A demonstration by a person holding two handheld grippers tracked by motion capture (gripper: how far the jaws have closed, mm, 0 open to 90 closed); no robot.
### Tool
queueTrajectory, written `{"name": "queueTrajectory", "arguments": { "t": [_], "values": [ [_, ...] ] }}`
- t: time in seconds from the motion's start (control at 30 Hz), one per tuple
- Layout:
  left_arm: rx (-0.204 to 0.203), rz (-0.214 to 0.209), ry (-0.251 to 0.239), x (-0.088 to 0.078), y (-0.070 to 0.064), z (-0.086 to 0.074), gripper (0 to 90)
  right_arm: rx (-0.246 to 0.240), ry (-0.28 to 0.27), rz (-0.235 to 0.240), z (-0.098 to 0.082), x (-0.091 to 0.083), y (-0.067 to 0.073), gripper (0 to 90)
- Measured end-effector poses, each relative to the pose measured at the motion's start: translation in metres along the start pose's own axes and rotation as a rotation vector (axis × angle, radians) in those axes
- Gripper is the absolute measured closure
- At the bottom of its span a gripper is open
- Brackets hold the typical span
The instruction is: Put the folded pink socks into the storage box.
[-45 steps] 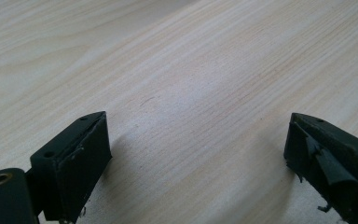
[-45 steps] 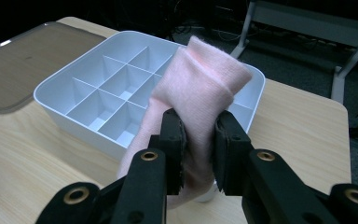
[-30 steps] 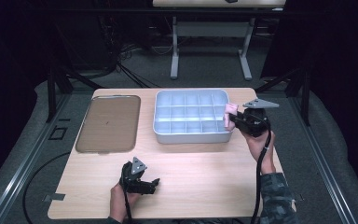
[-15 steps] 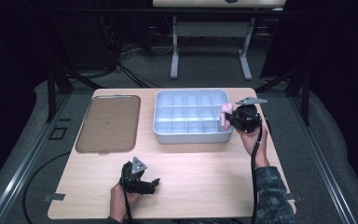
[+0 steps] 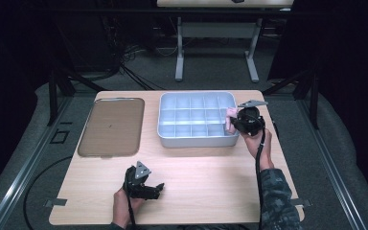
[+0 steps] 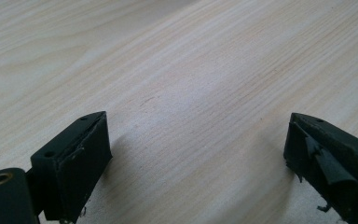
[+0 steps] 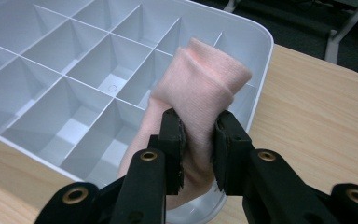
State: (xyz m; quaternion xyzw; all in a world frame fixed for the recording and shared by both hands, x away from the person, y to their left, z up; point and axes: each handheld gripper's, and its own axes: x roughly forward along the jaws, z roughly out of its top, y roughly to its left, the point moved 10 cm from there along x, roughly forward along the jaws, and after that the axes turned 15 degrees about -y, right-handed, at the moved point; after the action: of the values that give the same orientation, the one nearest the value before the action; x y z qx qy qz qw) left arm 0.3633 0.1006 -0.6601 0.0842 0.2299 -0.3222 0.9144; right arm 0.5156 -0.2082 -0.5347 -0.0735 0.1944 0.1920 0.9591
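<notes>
A pale pink rolled cloth (image 7: 200,88) is pinched between the jaws of my right gripper (image 7: 198,140), which is shut on it. It hangs over the right end of a white divided tray (image 7: 74,70), above the compartments nearest that rim. From above, the right gripper (image 5: 237,122) holds the pink cloth (image 5: 230,120) at the tray's (image 5: 196,140) right edge. My left gripper (image 5: 149,188) rests low on the wooden table near its front edge. Its jaws (image 6: 196,158) stand wide apart over bare wood, with nothing between them.
A brown flat tray (image 5: 111,125) lies on the table's left half. The divided tray's compartments look bare. The wooden table (image 5: 211,182) has free room across its front half. Beyond the table stand a dark floor, cables and another table's legs.
My right gripper has carried the pink cloth leftward and down, from beside the tray's right rim to over its right-hand compartments. The left gripper has stayed put.
</notes>
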Motion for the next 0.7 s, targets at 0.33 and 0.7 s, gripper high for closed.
{"name": "queueTrajectory", "arguments": {
  "t": [0.33,0.7],
  "values": [
    [0.000,0.000,0.000,0.000,0.000,0.000,6.9,-0.090,0.079,-0.041,-0.013,0.016,0.004,74.5],
    [-0.001,0.000,0.000,0.000,0.000,0.000,6.9,-0.149,0.162,-0.055,-0.028,0.027,0.005,73.9]
  ]
}}
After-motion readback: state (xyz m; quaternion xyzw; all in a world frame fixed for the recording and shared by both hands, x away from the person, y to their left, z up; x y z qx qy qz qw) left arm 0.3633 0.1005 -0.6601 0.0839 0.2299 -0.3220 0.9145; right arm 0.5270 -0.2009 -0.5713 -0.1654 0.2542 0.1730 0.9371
